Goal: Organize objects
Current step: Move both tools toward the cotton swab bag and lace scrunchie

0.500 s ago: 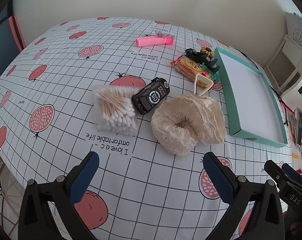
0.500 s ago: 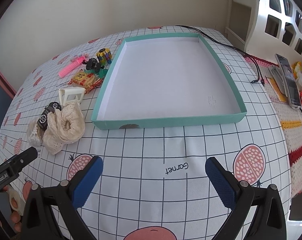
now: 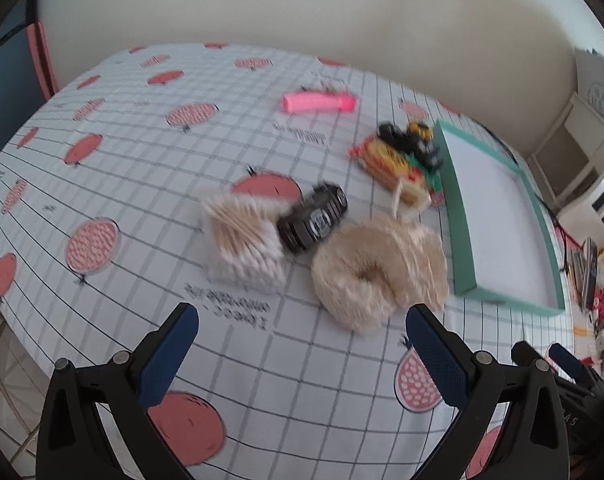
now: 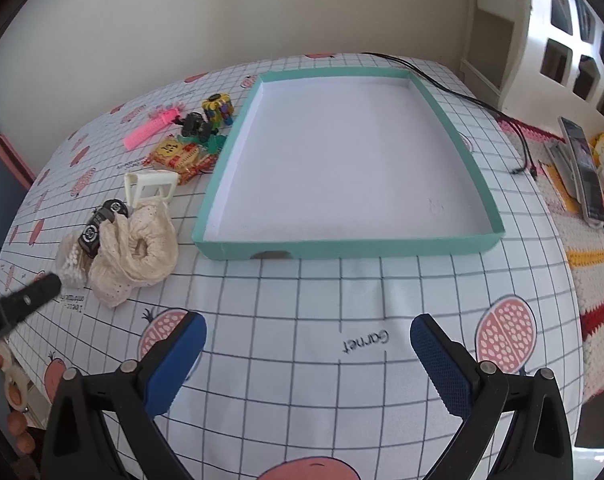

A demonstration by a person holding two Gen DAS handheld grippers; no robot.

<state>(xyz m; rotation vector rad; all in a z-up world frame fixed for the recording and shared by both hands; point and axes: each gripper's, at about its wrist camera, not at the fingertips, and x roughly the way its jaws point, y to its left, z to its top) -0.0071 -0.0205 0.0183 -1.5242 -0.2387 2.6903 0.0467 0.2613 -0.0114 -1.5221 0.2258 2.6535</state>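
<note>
Teal tray (image 4: 342, 246) is lying straight ahead of the right gripper (image 4: 308, 354), whose jaws are standing spread and holding nothing. Ahead of the left gripper (image 3: 302, 344), likewise spread and holding nothing, a cream lace bundle (image 3: 378, 268), cotton swabs (image 3: 243, 250) and a black car key (image 3: 314, 218) are sitting clustered together.

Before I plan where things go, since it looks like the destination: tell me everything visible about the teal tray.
The teal tray is a shallow rectangular box, seemingly cardboard, with teal walls and a white floor. It lies flat and open on the checked tablecloth, with nothing inside. A small semicircular notch cuts its near wall. Small toys crowd its left wall near the far corner; whether they touch it is unclear.
</note>
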